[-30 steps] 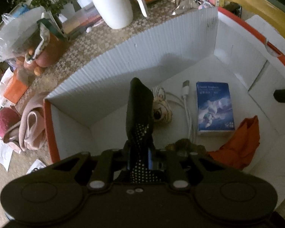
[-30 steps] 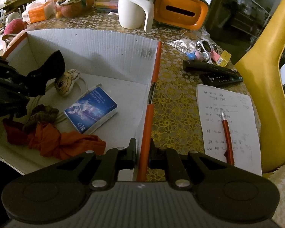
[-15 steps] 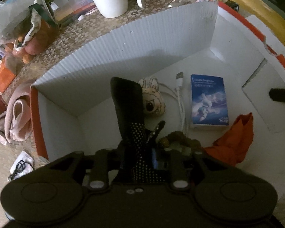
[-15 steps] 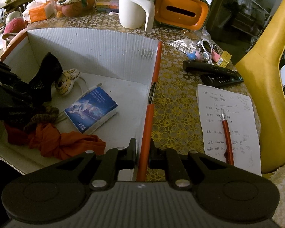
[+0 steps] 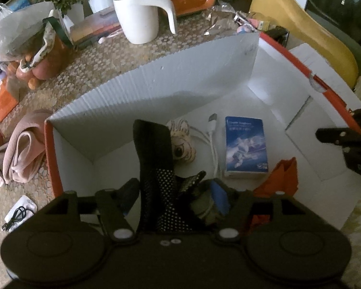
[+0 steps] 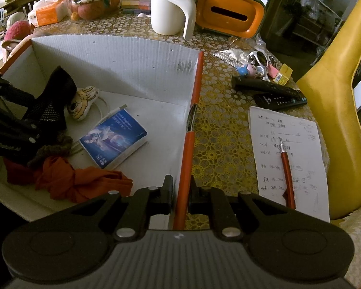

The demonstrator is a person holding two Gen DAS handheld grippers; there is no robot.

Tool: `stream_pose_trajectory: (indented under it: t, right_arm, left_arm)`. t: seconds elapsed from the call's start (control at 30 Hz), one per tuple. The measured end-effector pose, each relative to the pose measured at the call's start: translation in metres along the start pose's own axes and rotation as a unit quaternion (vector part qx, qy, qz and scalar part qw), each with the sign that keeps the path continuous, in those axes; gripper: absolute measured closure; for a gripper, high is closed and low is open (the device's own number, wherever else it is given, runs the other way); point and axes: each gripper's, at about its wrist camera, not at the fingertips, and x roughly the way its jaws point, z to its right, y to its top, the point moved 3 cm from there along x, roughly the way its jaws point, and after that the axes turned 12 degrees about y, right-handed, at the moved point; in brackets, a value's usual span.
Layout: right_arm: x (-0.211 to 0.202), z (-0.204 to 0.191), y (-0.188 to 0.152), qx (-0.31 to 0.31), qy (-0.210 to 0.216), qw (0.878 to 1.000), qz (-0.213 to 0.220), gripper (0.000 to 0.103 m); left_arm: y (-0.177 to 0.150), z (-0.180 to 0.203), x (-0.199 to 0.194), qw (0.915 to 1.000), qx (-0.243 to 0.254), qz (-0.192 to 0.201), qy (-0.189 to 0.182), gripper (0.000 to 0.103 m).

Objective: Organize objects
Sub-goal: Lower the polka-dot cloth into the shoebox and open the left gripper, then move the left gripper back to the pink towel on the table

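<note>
A white corrugated box (image 5: pixel 156 84) with an orange rim stands on the patterned table. A black dotted sock (image 5: pixel 156 168) stands up between the fingers of my left gripper (image 5: pixel 174 192), whose jaws are opening; the pads no longer press on it. Inside the box lie a striped plush toy (image 5: pixel 183 144), a white cable (image 5: pixel 213 130), a blue packet (image 5: pixel 245 147), an orange cloth (image 5: pixel 281 178) and a brown knitted piece (image 6: pixel 53 148). My right gripper (image 6: pixel 181 192) is shut on the box's orange rim (image 6: pixel 195 101).
Behind the box stand a white mug (image 6: pixel 170 12) and an orange tissue box (image 6: pixel 228 16). To its right lie two remotes (image 6: pixel 272 91), a paper sheet (image 6: pixel 300 144) with a red pen (image 6: pixel 287 168), and a yellow chair (image 6: pixel 337 96). A pink cloth (image 5: pixel 21 154) lies left.
My left gripper's fingers have spread apart and let go of the black sock, and the gripper has lifted a little. The right gripper keeps its hold on the rim, unmoved.
</note>
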Motion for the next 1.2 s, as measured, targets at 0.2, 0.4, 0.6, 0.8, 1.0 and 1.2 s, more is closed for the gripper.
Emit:
stream_pose_trajectory:
  t: [0.2, 0.4, 0.6, 0.8, 1.0, 1.2]
  right_arm:
    - [0.001, 0.000, -0.001, 0.000, -0.002, 1.000, -0.002, 0.092]
    - [0.001, 0.001, -0.001, 0.000, -0.003, 1.000, -0.003, 0.092]
    - [0.001, 0.001, 0.000, 0.000, -0.003, 1.000, -0.004, 0.092]
    - [0.001, 0.001, -0.001, 0.000, -0.004, 1.000, -0.006, 0.092]
    - [0.001, 0.002, 0.000, 0.001, -0.004, 1.000, -0.007, 0.092]
    - [0.001, 0.002, -0.001, 0.002, -0.001, 1.000, -0.009, 0.092]
  left_arm:
    - [0.000, -0.005, -0.014, 0.9995, -0.015, 0.016, -0.022, 0.032]
    - [-0.003, -0.011, -0.034, 0.9982, -0.026, 0.038, -0.038, 0.028]
    - [-0.008, -0.020, -0.051, 0.9967, -0.033, 0.062, -0.041, 0.021]
    - [-0.015, -0.041, -0.062, 0.9950, -0.057, 0.074, -0.034, 0.012]
    - [-0.022, -0.076, -0.064, 0.9924, -0.101, 0.068, -0.018, 0.004]
    - [-0.022, -0.118, -0.061, 0.9867, -0.148, 0.068, 0.010, 0.001]
